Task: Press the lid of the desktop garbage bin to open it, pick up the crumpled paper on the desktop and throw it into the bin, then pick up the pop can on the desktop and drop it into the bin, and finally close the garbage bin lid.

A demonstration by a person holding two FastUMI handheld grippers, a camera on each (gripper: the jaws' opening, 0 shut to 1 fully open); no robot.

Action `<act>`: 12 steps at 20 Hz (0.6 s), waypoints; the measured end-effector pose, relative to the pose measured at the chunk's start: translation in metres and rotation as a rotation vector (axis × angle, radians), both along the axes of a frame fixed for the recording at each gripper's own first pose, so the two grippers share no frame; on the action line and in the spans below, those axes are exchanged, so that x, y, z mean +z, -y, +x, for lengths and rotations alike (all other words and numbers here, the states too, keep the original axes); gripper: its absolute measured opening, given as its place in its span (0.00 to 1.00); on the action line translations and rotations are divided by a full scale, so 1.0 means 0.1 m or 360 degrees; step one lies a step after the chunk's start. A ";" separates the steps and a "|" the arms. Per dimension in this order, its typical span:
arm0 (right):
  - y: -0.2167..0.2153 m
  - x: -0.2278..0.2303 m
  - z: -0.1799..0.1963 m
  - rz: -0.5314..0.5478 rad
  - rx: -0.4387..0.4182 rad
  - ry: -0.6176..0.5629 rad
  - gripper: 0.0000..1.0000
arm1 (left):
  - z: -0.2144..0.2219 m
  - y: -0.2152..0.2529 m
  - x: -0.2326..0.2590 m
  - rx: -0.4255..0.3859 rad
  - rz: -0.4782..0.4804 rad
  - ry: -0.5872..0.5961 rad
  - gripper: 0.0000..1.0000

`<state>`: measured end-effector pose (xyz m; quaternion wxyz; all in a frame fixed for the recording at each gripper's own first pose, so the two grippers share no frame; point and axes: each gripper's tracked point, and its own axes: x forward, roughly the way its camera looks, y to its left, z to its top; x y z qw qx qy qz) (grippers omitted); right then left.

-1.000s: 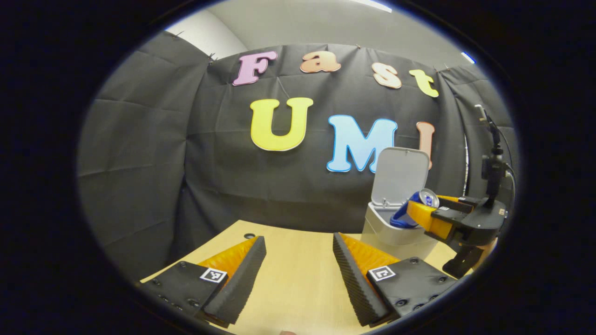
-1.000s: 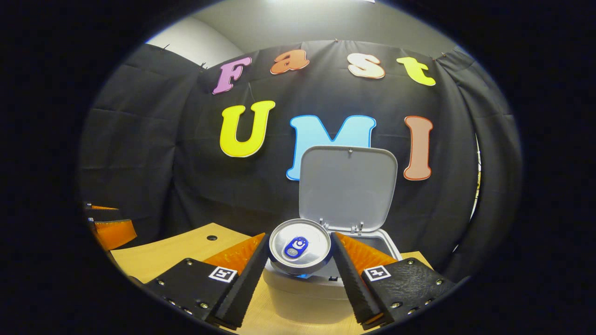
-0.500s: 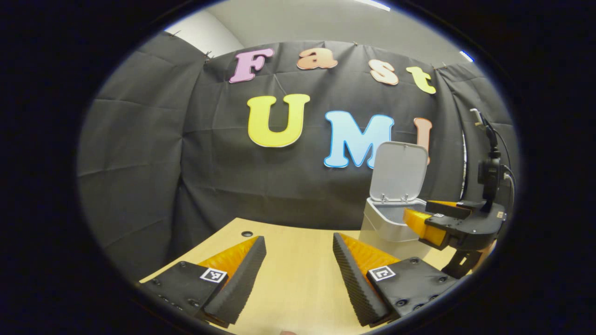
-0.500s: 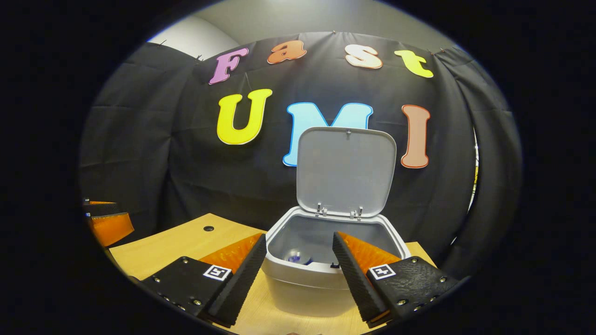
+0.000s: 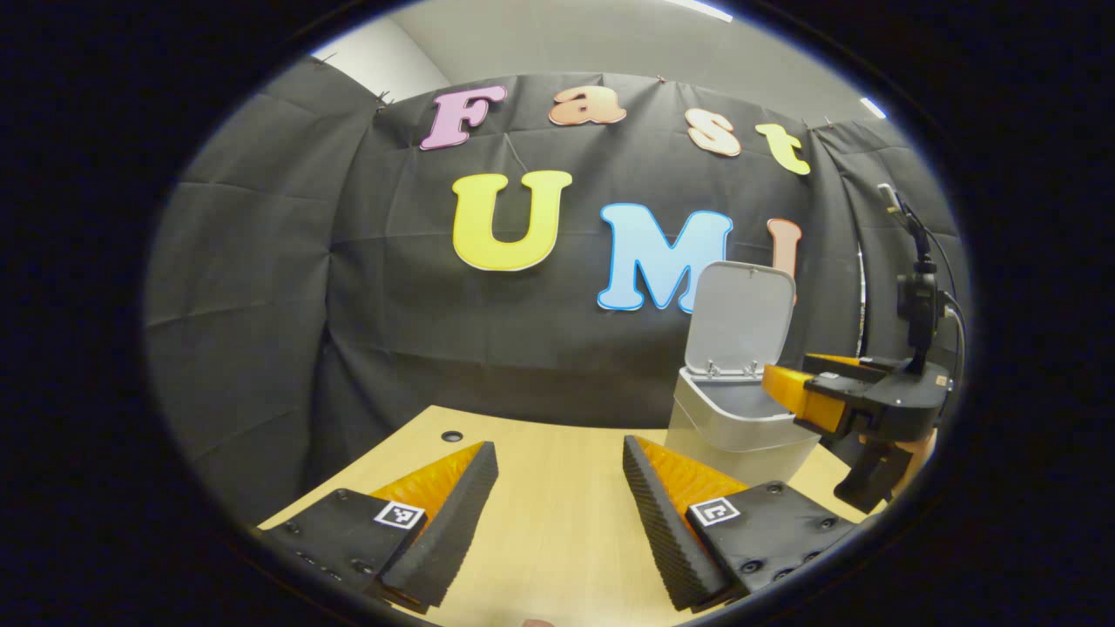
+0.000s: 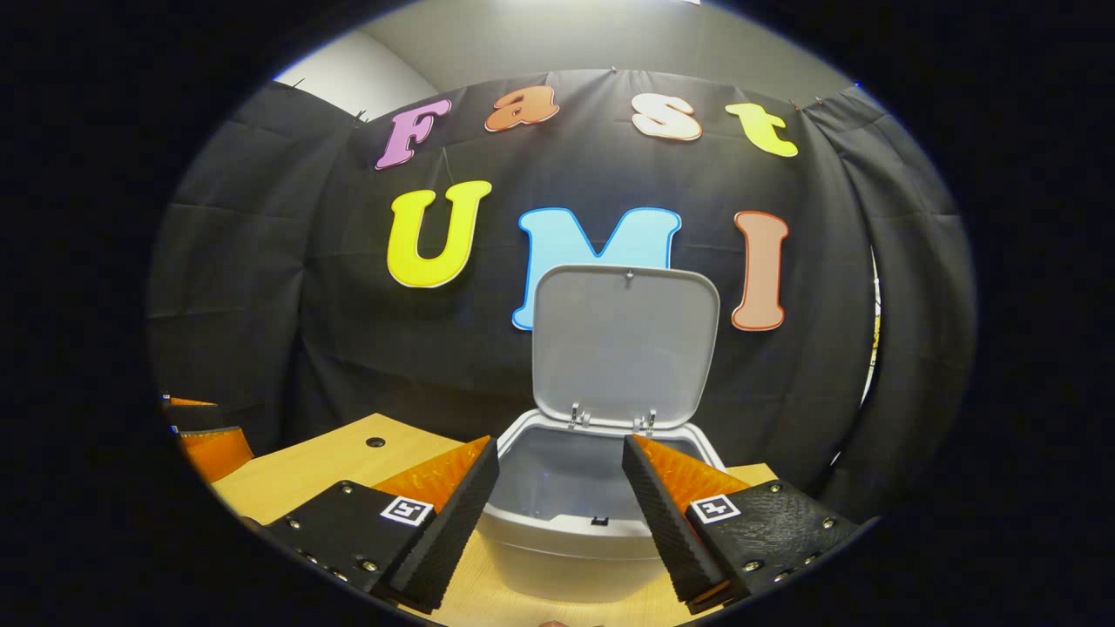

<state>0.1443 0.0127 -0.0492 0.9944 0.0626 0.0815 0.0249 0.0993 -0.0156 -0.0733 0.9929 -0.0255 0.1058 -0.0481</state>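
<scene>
A light wooden table (image 5: 557, 514) (one small round hole (image 5: 451, 435)) fronts black cloth wall (image 5: 261, 305).

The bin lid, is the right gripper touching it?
Apart. In the right gripper view the open right gripper sits low by the bin's front rim; the lid stands upright behind.

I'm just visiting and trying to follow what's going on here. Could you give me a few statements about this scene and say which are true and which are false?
1. The bin lid stands open. True.
2. The right gripper holds a can. False: its jaws are apart with nothing between them.
3. The garbage bin sits on a wooden desktop. True.
4. The left gripper is clamped on crumpled paper. False: its jaws are open over bare desktop.
5. The lid is hinged at the bin's near edge in the right gripper view. False: the hinges are at the far edge.
</scene>
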 end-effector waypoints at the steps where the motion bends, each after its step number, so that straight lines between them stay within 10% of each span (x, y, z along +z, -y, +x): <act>1: 0.04 0.06 0.03 -0.0008 -0.0022 0.0014 0.92 | 0.01 -0.01 0.02 -0.0011 0.0005 0.0001 0.95; 12: 0.43 0.79 0.68 -0.0002 -0.0228 0.0104 0.92 | 0.14 -0.02 0.00 -0.0219 0.0059 -0.0001 0.95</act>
